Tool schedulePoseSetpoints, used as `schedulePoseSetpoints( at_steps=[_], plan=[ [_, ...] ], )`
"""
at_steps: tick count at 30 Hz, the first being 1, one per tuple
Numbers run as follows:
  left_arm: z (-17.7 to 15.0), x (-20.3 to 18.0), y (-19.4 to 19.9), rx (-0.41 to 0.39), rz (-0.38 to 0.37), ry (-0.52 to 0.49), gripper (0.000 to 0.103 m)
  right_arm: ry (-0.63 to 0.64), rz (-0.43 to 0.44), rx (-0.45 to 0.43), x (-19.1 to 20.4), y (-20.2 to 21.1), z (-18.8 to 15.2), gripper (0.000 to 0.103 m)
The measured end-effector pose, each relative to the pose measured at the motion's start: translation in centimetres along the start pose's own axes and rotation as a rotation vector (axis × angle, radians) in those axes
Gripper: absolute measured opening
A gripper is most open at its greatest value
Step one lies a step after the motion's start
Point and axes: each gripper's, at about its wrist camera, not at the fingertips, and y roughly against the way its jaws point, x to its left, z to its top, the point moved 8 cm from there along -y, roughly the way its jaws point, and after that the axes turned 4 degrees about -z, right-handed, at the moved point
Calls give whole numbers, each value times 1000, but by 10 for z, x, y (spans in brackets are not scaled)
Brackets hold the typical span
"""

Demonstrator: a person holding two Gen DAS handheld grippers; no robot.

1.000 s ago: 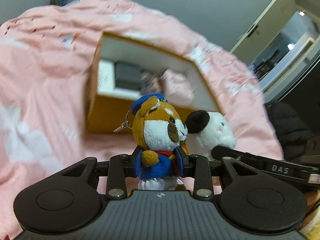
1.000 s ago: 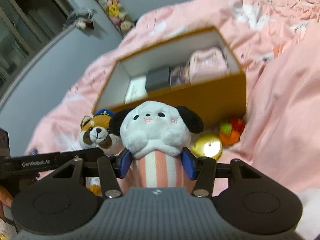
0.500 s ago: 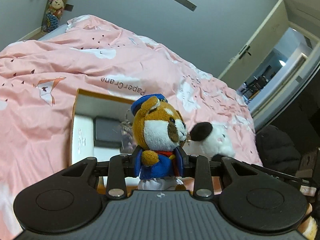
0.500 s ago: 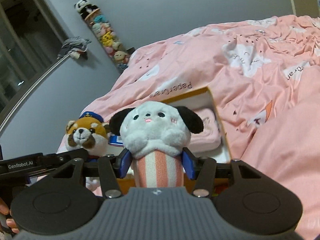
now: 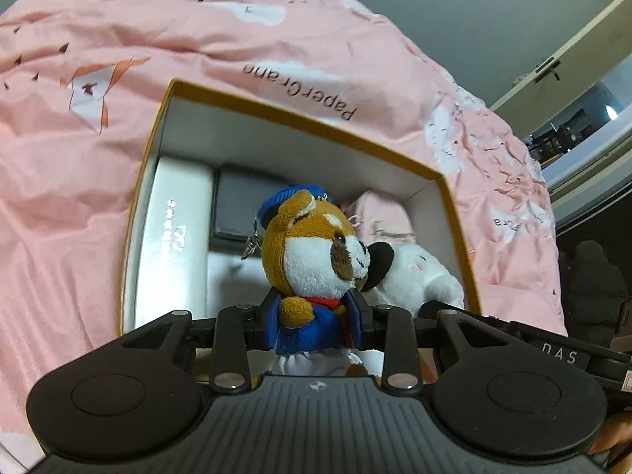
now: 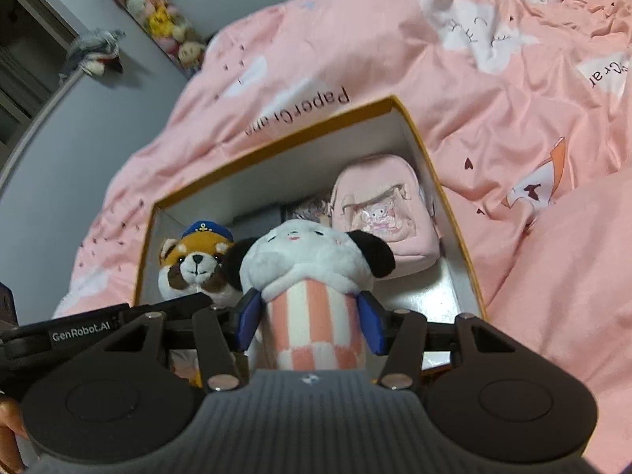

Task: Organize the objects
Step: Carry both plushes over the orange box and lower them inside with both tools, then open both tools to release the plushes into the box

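My left gripper (image 5: 314,326) is shut on a brown and white plush dog in a blue cap and coat (image 5: 312,252) and holds it over the open orange box (image 5: 300,116). My right gripper (image 6: 310,322) is shut on a white plush dog with black ears and a pink striped body (image 6: 312,276), also over the box (image 6: 438,197). Each toy shows in the other view: the white dog (image 5: 414,272), the brown dog (image 6: 193,264). The toys are side by side.
Inside the box lie a white case (image 5: 173,237), a dark case (image 5: 241,205) and a pink pouch (image 6: 383,209). The box sits on a pink duvet (image 5: 79,150). Plush toys hang on the far wall (image 6: 158,19). A wardrobe (image 5: 572,55) stands at right.
Both grippers have carried their toys forward, from in front of the box's near side to over its open top. Both stay shut.
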Motion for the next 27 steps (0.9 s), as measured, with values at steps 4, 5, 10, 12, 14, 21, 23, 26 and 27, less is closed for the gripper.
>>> schedulePoseSetpoints(
  at_steps=[4, 5, 10, 12, 14, 21, 23, 26, 27],
  plan=[
    [-4, 14, -13, 62, 21, 21, 38, -11, -18, 55, 0, -23, -5, 54],
    [-5, 17, -15, 75, 27, 26, 38, -9, -19, 69, 1, -29, -8, 54],
    [-4, 18, -25, 198, 55, -4, 38, 64, -62, 122, 11, -50, -15, 54],
    [-2, 19, -26, 224, 60, -18, 38, 79, -63, 153, 11, -56, -16, 54],
    [-7, 21, -30, 246, 71, -49, 38, 95, -52, 185, 10, -62, -18, 54],
    [-25, 22, -50, 276, 140, -169, 41, 201, -49, 268, 10, -82, -28, 56],
    [-25, 23, -47, 269, 125, -198, 44, 244, -43, 266, 13, -76, -27, 58],
    [-26, 20, -37, 261, 89, -221, 57, 318, -33, 243, 19, -61, -25, 58],
    [-26, 19, -31, 258, 83, -231, 57, 337, -26, 228, 21, -53, -23, 59]
  ],
)
